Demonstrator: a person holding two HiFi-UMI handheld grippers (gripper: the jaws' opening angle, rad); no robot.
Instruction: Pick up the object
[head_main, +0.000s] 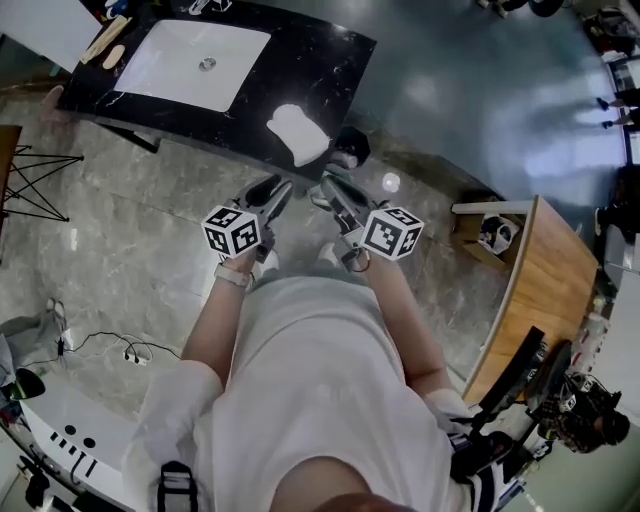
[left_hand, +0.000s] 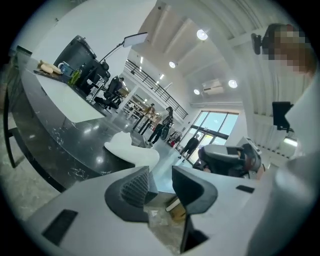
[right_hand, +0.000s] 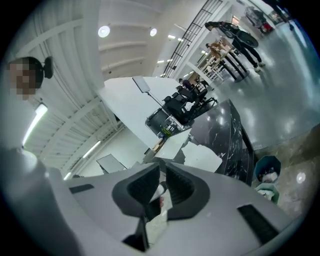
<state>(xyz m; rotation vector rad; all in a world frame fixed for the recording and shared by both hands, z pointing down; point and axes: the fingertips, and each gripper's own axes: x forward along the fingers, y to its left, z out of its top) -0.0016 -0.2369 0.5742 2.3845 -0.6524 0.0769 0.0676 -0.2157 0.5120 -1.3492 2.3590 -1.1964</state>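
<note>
Near the black worktop (head_main: 320, 60), left claw (left_hand: 160, 172) stands open, empty; right claw (right_hand: 162, 170) is closed. Only the head view shows their marker cubes (head_main: 232, 232).

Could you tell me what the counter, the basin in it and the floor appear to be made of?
Counter: black with thin white veins and glossy reflections, likely polished marble or a marble-look slab.
Basin: plain white, smooth and shiny, probably glazed ceramic.
Floor: grey with cloudy veining and a soft sheen, so stone or stone-look tile; the pictures do not settle which.
</note>
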